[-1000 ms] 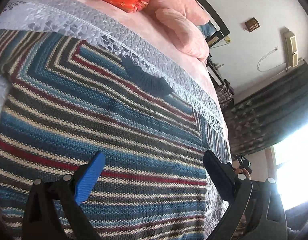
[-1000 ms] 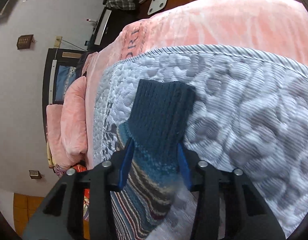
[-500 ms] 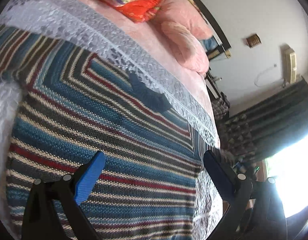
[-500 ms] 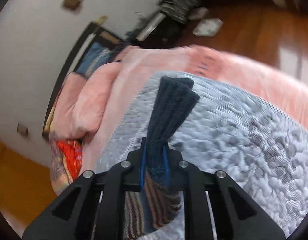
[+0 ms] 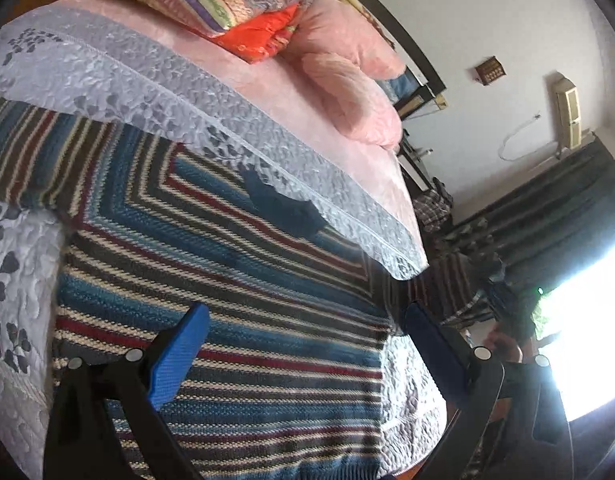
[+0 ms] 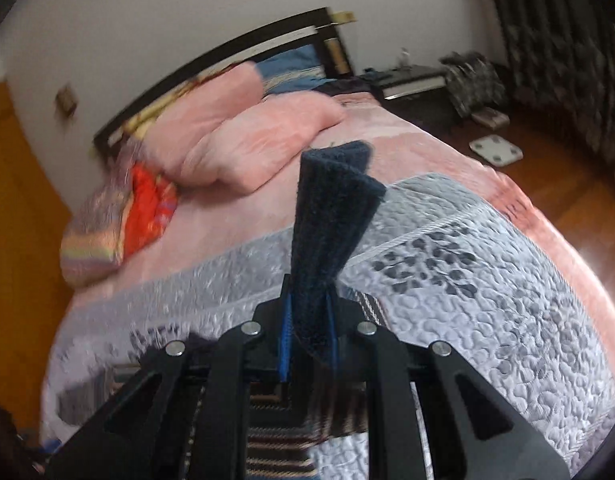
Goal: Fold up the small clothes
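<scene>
A striped knit sweater (image 5: pixel 211 264) in blue, red, cream and grey lies spread flat on the grey quilted bedspread (image 5: pixel 119 80). Its dark navy collar (image 5: pixel 279 204) points toward the pillows. My left gripper (image 5: pixel 303 344) hovers open above the sweater's lower body, blue pads wide apart with nothing between them. In the right wrist view my right gripper (image 6: pixel 309 320) is shut on the dark navy ribbed sleeve cuff (image 6: pixel 331 216), which stands up from the jaws, lifted off the bed. The striped sleeve (image 6: pixel 275 432) trails down below the gripper.
Pink pillows (image 6: pixel 243 140) and a folded orange and striped blanket (image 5: pixel 243 12) lie at the head of the bed. A dark headboard (image 6: pixel 227 56) stands behind them. Wooden floor with a white scale (image 6: pixel 495 152) lies past the bed's right edge. Dark curtains (image 5: pixel 547 220) hang beside a bright window.
My right gripper went from open around the cuff to shut on it, then lifted it and swung toward the pillows. The left gripper has drawn back slightly and stays open.
</scene>
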`<state>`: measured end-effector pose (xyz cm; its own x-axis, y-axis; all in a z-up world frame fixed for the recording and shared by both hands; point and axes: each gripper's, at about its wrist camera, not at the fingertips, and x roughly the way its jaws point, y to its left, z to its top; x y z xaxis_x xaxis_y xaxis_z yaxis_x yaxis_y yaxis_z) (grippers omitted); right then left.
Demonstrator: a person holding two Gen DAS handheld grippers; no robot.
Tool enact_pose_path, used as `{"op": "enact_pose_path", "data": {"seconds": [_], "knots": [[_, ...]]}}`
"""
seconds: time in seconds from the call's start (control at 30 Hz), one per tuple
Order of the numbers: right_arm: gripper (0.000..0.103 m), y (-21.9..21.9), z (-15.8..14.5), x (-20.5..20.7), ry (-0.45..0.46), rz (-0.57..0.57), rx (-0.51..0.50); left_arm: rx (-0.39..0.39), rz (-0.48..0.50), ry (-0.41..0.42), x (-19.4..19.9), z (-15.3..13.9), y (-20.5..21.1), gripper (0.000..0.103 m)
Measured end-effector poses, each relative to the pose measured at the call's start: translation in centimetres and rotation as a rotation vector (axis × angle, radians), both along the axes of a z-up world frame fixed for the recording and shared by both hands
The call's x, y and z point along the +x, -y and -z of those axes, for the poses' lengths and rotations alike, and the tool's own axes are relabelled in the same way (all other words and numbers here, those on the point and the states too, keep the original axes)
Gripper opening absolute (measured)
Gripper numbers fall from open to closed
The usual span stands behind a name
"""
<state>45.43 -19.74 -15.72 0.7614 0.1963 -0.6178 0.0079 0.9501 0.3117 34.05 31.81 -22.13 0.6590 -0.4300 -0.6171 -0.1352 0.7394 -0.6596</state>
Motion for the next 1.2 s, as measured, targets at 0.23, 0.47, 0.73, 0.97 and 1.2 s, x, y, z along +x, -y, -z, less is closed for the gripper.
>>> {"op": "enact_pose_path", "data": {"seconds": [0.23, 0.47, 0.73, 0.97, 1.2], "knots": [[0.013, -12.5, 2.6, -1.1, -0.007, -0.155, -0.264, -0.028, 0.075, 0.01, 2.0, 0.2, 1.0, 0.099], [0.013, -23.6, 11.8, -2.4, -0.096, -0.339, -0.555, -0.106, 0.126, -0.012, 5.6, 2.6, 1.8, 0.099], [0.023, -29.4, 20.7, -3.8, -0.169, -0.463, -0.755, -0.213, 0.142, -0.104, 10.5, 8.3, 3.3, 0.099], [0.059, -24.6, 16.6, -8.3, -0.125, -0.446, -0.497, -0.368, 0.162, -0.234, 14.9, 14.3, 6.2, 0.099], [0.06, -18.2, 17.1, -13.8, -0.179, -0.264, -0.121, -0.386, 0.191, -0.351, 18.4, 18.0, 9.6, 0.099]]}}
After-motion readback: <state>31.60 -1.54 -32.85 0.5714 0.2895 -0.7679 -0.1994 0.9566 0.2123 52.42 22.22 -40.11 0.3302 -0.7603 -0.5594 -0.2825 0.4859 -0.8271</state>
